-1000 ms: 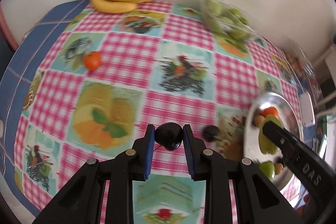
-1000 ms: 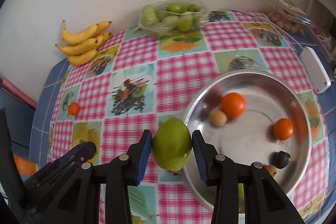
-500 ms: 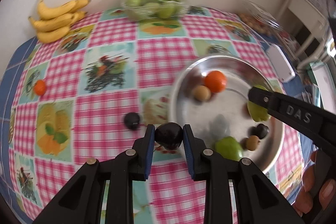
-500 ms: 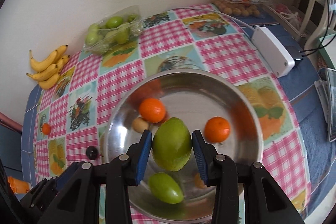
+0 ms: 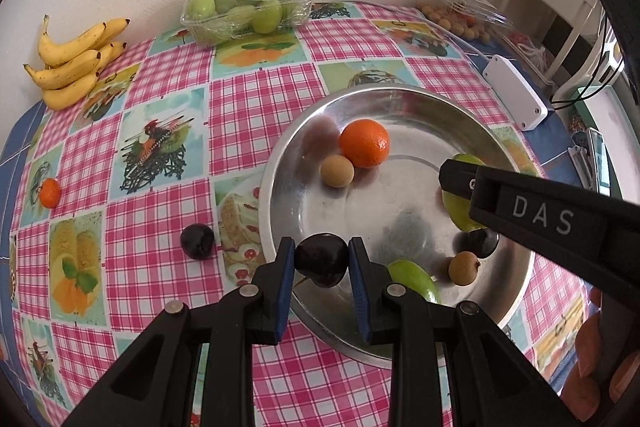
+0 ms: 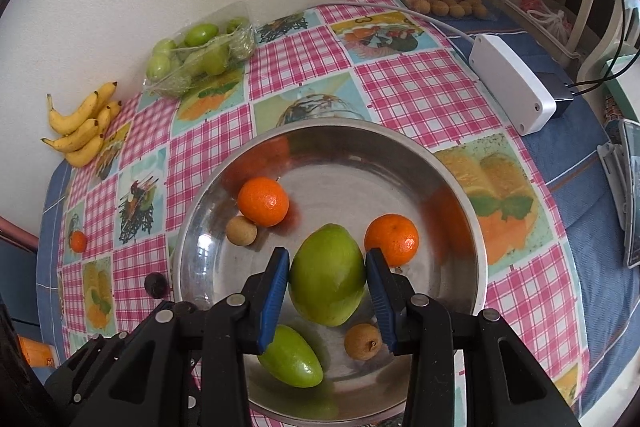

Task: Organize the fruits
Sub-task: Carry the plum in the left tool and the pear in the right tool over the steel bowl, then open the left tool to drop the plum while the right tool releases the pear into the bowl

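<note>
My left gripper (image 5: 321, 261) is shut on a dark plum (image 5: 321, 259), held over the near left rim of the steel bowl (image 5: 280, 171). My right gripper (image 6: 327, 273) is shut on a large green fruit (image 6: 327, 275) above the middle of the bowl (image 6: 478, 251). In the bowl lie two oranges (image 6: 263, 201) (image 6: 392, 239), two small brown fruits (image 6: 241, 231) (image 6: 363, 341), a green fruit (image 6: 292, 359) and a dark plum (image 5: 482, 242). On the cloth a second dark plum (image 5: 197, 241) and a small orange (image 5: 49, 192) lie left of the bowl.
Bananas (image 5: 72, 63) and a clear tray of green fruits (image 5: 246, 9) sit at the back by the wall. A clear box of small brown fruits (image 5: 456, 17) and a white box (image 5: 514, 97) with a cable lie at the right. A phone (image 6: 632, 195) lies at the right edge.
Both grippers have swung right across the table with their fruits, from left of the bowl to over it. The left gripper's view has rolled, so the bowl now sits ahead.
</note>
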A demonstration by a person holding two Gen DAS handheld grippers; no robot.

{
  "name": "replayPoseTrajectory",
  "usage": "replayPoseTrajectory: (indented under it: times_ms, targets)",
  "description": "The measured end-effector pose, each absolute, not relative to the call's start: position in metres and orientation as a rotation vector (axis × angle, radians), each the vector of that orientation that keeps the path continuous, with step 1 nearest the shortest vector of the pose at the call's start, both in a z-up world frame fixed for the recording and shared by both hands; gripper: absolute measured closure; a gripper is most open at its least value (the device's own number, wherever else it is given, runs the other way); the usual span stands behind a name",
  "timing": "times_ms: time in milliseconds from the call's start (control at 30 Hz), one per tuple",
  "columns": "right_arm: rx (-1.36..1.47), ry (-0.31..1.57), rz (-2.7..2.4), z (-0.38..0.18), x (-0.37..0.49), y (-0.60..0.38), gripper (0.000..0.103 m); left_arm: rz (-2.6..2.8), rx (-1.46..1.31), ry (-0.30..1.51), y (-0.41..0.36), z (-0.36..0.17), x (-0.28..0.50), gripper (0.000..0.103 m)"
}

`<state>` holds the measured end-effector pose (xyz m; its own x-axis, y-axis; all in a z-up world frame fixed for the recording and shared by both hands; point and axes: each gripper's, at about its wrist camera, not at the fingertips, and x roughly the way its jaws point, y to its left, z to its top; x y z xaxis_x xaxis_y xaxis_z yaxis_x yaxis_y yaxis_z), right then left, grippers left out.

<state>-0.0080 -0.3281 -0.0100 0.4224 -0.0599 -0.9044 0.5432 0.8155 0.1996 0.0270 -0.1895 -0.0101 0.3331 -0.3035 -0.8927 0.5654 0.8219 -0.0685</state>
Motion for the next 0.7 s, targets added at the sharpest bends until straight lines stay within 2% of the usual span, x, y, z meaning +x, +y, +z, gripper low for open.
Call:
replayPoseTrajectory:
  times_ms: [700]
  targets:
    - [0.508, 1.189, -0.386, -0.042, 0.002, -0.32, 0.06, -0.587, 0.3, 1.157, -0.195, -0.029, 0.031, 0.075]
